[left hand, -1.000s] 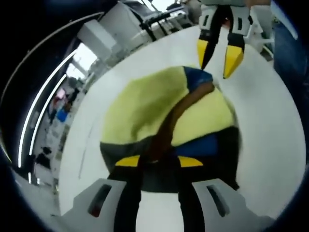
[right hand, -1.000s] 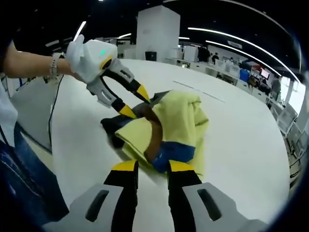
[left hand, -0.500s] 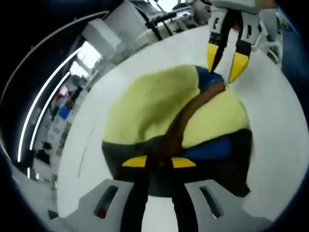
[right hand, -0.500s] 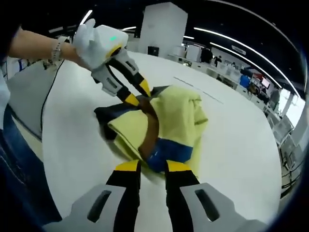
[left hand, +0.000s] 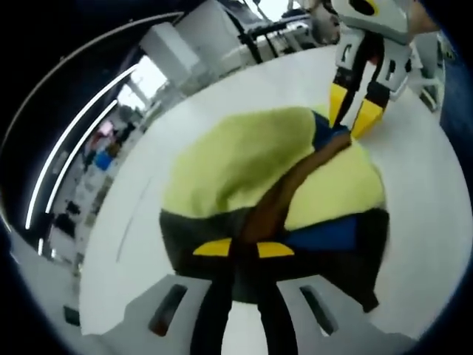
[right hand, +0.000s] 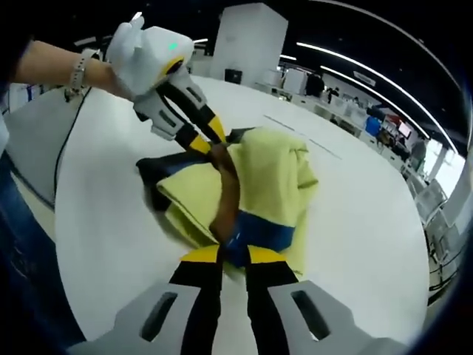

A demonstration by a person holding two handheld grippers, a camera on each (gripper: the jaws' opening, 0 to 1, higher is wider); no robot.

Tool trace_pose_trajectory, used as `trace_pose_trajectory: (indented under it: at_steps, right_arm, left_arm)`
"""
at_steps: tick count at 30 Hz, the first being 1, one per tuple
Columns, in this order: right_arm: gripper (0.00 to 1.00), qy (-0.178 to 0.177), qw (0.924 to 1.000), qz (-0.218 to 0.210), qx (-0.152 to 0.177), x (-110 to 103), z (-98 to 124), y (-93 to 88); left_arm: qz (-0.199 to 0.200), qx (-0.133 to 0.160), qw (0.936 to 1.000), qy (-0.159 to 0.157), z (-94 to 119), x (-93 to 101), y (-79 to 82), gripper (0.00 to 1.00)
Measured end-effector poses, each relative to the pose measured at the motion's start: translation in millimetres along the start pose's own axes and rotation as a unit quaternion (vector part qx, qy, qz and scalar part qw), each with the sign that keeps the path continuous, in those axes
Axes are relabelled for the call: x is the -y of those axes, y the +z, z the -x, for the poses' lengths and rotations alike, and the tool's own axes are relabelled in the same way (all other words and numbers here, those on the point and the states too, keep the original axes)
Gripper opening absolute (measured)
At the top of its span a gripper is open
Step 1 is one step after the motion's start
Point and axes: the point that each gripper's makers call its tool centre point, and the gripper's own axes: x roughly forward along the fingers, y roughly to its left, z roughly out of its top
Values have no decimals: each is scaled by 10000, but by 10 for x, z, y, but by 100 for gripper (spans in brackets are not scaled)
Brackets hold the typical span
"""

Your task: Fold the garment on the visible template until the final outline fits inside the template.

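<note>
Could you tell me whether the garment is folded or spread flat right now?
Folded, loosely: the garment lies bunched in overlapping yellow, blue and dark layers on the white table.

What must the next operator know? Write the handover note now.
Left hand-held gripper: shut on the dark edge of the bunched yellow, blue and dark fabric garment, at its brown strip.
Right hand-held gripper: shut on the blue end opposite.
The garment lies as a loose heap on the white table, held at both ends. No template outline can be made out.
Done: gathered, not a neat fold.
Left: flatten it, finish the folds, check the outline against the template.
</note>
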Motion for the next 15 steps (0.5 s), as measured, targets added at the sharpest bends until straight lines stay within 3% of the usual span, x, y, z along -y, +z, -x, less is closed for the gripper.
trace_pose_trajectory:
  at_steps: [6, 9, 15]
  right_arm:
    - [6, -34, 10000, -61, 4, 0, -3, -23]
    - [5, -13, 9986, -513, 140, 34, 26, 15]
    - [3, -36, 9972, -717, 193, 94, 43, 19]
  left_arm:
    - [30, 13, 10000, 49, 13, 5, 5, 4]
    - [24, 18, 10000, 51, 28, 8, 6, 4]
    - [144, 20, 9999, 43, 53, 7, 5, 2]
